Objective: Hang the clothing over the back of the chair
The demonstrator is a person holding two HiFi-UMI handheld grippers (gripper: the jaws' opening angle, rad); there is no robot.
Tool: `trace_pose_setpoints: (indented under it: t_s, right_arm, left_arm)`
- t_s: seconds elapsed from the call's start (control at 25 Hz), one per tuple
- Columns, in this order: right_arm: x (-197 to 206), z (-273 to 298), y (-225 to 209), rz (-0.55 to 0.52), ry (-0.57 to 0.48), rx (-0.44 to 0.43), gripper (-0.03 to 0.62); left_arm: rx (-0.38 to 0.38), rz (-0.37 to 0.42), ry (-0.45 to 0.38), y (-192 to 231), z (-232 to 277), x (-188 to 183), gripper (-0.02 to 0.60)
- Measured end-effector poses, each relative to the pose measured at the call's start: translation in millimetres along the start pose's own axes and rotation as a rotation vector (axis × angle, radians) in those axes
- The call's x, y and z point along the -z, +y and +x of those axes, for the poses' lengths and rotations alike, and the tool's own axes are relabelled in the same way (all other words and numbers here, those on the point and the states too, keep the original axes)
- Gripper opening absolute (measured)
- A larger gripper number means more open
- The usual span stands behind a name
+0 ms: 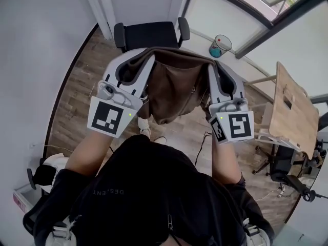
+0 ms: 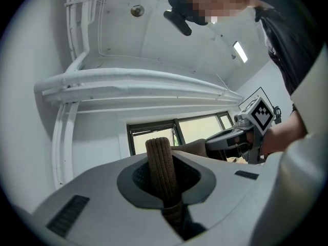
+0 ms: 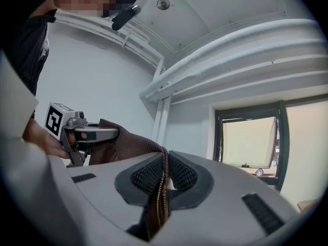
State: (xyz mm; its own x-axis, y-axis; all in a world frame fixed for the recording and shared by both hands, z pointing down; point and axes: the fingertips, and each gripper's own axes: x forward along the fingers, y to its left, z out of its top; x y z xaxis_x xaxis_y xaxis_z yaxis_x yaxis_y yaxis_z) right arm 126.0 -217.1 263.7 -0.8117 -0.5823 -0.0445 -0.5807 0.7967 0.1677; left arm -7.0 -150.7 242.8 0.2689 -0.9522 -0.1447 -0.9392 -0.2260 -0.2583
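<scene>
Both tongs are clenched on the jacket (image 1: pixel 174 91). Left tongs (image 2: pixel 164 181): a ribbed brown band of the knit edge is pinched between the pads and sticks up above them. Right tongs (image 3: pixel 163 183): clamped on the front edge with the brass zipper (image 3: pixel 160 199), fabric running off toward the other hand. In the head view the jacket is held up in the air, its top edge stretched between the two tongs and the body sagging down in the middle, dark brown with a lighter lining showing. It hangs over the wood floor (image 1: pixel 82 96), in front of the person, on the near side of the black office chair (image 1: pixel 148 35). The chair stands against the wall with its armrests facing this way; the jacket's top edge overlaps its seat in the picture, and I can't tell whether they touch. A small blue bin (image 1: pixel 219 46) stands right of the chair, and a wooden table (image 1: pixel 292 111) is further right. The person's shoes (image 1: pixel 144 127) show under the jacket's lower end.
</scene>
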Motion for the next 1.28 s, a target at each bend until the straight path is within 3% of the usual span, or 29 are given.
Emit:
trace_pose_setpoints:
  t_s: [0.4,0.88,1.28]
  right_arm:
    - [-9.1,62.4,-29.2,-0.017,-0.003,0.029,0.043]
    - [3.0,139.5,-56.4,-0.019,0.047,0.069,0.043]
    - [46.5,193.7,-92.2,0.032,0.110,-0.015,0.044]
  left_arm:
    - [0.031,0.000,-0.035,49.1,49.8,2.3,0.048]
    - [0.071,-0.065,-0.001,111.4,106.2,42.3,0.048]
    - [-0.002,-0.064,0.057,132.4,153.3,83.1,0.048]
